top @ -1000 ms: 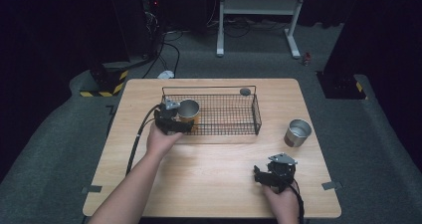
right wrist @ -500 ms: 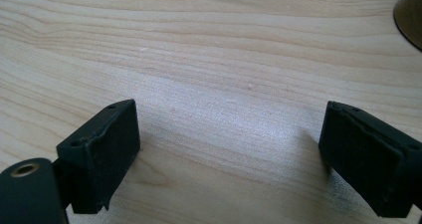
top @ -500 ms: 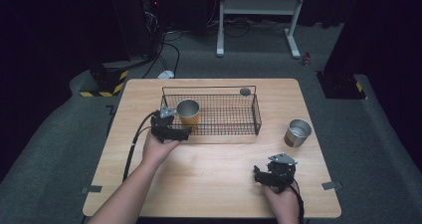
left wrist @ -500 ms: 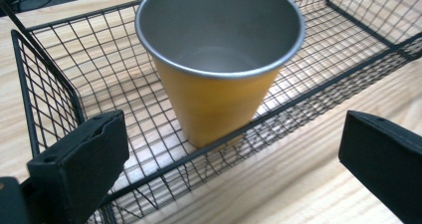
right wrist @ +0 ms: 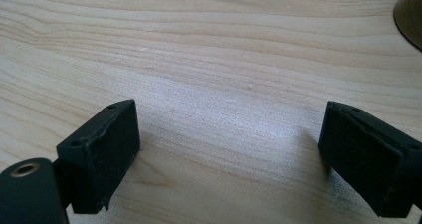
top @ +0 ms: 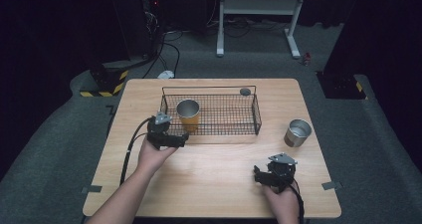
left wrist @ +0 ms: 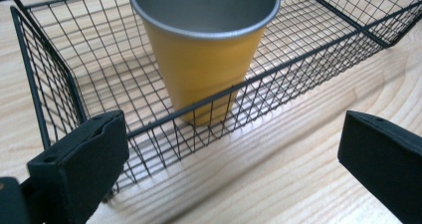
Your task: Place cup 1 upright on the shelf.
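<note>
Yellow cup (top: 188, 113) stands upright in wire basket (top: 234, 130), far-left part. Left gripper (top: 175, 140) just outside basket's near wall, jaws wide, empty. Right gripper (top: 259, 175) near-right on table (top: 214, 184), jaws wide, empty.

Light wood tabletop (top: 209, 184) w/ small dark round disc (top: 245, 91) near far edge, just behind the basket's back right corner. Grey carpet floor (top: 50, 149) around it. White metal stand frame (top: 259, 7) behind; yellow-black striped block (top: 103, 87) far left, black cables (top: 164, 55) nearby.
</note>
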`<state>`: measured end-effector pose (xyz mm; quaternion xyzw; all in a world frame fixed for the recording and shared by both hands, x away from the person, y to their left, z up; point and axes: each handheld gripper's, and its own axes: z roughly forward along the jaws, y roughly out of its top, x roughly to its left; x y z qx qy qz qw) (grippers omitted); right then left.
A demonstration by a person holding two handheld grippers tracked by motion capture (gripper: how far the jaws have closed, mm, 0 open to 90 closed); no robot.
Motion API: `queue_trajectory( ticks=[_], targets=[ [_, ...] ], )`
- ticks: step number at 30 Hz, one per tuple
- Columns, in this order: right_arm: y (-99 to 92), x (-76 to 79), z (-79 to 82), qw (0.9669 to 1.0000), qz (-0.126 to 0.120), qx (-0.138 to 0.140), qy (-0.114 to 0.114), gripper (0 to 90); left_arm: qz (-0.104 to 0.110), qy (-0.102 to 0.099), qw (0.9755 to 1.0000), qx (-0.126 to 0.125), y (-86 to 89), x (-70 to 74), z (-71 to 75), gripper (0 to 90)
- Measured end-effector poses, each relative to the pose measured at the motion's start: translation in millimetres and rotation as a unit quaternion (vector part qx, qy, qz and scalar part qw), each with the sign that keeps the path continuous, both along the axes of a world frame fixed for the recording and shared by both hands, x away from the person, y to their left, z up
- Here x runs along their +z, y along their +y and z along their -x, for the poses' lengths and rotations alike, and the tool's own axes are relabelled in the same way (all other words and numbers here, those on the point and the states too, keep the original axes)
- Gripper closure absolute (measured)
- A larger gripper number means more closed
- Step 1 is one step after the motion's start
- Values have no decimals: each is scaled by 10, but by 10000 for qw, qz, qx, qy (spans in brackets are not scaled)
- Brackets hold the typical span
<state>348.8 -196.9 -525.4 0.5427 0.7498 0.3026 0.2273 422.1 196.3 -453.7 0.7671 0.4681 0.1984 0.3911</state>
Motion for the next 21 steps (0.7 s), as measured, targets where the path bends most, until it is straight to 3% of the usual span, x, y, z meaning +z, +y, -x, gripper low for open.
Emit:
queue_trajectory(
  ticks=[13, 21],
  targets=[
    [0, 0, 0, 10000, 1, 0, 0, 91, -36, 96, 9999, -95, 83, -112, 204, 1],
    [0, 0, 0, 10000, 0, -1, 1, 91, -55, 323, 9993, -160, 184, -265, 351, 2]
  ],
)
